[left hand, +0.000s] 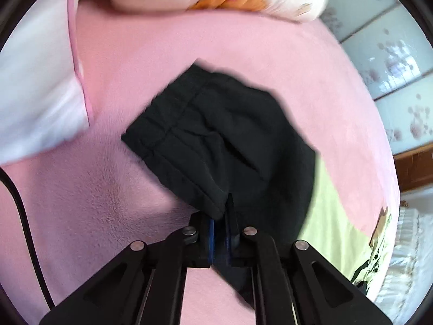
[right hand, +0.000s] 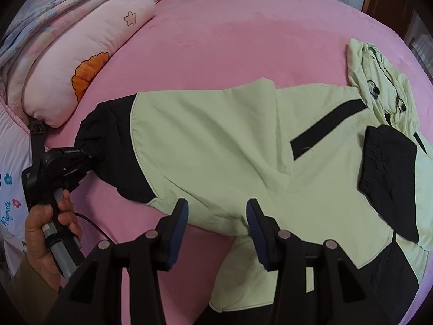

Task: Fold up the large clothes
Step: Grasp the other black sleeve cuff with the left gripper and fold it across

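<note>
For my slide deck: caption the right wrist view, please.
Right gripper open over the green jacket's hem on the pink bed; left gripper clamps the black cuff.

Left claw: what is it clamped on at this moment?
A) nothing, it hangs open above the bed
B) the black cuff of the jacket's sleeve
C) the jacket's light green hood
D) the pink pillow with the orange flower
B: the left claw is shut on the black cuff of the jacket.

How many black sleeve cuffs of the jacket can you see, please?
2: one cuff at the left, clamped in the left hand-held gripper; the other cuff folded across the jacket at the right. None seem hidden.
</note>
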### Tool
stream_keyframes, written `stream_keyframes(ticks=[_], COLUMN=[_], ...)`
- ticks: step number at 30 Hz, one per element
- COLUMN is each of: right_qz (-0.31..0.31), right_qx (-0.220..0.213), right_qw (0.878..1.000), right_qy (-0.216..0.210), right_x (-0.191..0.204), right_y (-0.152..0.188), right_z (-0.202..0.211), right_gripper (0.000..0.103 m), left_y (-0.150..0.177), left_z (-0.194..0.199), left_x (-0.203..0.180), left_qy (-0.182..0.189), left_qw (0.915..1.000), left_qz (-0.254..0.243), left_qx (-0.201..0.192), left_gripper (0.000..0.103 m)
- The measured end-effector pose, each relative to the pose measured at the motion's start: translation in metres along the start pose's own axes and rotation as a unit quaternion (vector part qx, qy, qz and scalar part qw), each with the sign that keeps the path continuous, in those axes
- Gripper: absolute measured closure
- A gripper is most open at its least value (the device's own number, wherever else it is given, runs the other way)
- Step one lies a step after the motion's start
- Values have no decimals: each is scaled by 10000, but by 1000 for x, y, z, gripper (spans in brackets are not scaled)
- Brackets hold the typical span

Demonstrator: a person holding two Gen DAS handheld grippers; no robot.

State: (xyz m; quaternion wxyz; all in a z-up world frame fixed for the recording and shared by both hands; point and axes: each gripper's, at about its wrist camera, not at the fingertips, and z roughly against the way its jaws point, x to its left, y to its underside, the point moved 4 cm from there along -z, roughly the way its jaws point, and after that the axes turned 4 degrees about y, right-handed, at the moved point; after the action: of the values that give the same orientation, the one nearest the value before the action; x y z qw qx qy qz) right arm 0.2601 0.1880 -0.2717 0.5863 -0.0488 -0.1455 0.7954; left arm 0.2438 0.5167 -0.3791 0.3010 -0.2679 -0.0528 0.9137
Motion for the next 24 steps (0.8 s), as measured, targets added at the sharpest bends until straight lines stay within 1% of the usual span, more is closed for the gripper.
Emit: stream_keyframes(ticks=[1, 3, 6, 9, 12, 13, 14, 16, 17, 18, 19, 20, 23, 24], right_qz=[-40, -149, -371, -603, -774, -830, -884, -1001, -1061, -1127, -1191, -1253, -1445, -1519], right_qx=[12, 39, 56, -8, -113, -152, -189, -268, -307, -345, -373, -392, -357, -327], right_qw=[10000, 9999, 9992, 9978, 9964, 9959, 9954, 9943, 9937, 9929, 9922, 9913, 9886, 9875], right_qy=[-6, -45, -146, -274, -333, -334, -327, -258, -199, -130, -61, 14, 205, 264], right_x=[-4, -14, -32, -53, -78, -90, -101, -128, -143, -159, -175, -191, -237, -251], right_y=[2, 7, 12, 17, 20, 21, 23, 27, 31, 35, 39, 44, 60, 66], right_z=[1, 2, 5, 11, 21, 25, 28, 36, 40, 43, 47, 49, 52, 51], right_gripper=[58, 58, 58, 58, 58, 58, 58, 58, 58, 58, 58, 58, 58, 58], left_y=[3, 7, 20, 44, 82, 96, 118, 160, 169, 190, 208, 234, 295, 319], left_z=[14, 43, 85, 118, 132, 130, 127, 116, 106, 93, 80, 60, 14, -7], left_x=[-6, -35, -82, -137, -197, -217, -241, -278, -297, -316, -325, -338, -346, -354], left_qy=[56, 265, 656, 1098, 1492, 1614, 1737, 1845, 1842, 1833, 1801, 1655, 1293, 1045], left_qw=[9998, 9979, 9912, 9802, 9673, 9632, 9580, 9501, 9474, 9432, 9396, 9363, 9270, 9230], left_qz=[-140, -456, -936, -1439, -1927, -2057, -2228, -2504, -2614, -2771, -2902, -3067, -3355, -3488], left_qx=[-123, -377, -664, -799, -704, -620, -488, -251, -121, 92, 241, 442, 1064, 1245], left_gripper=[100, 101, 101, 101, 101, 101, 101, 101, 101, 100, 100, 100, 100, 100])
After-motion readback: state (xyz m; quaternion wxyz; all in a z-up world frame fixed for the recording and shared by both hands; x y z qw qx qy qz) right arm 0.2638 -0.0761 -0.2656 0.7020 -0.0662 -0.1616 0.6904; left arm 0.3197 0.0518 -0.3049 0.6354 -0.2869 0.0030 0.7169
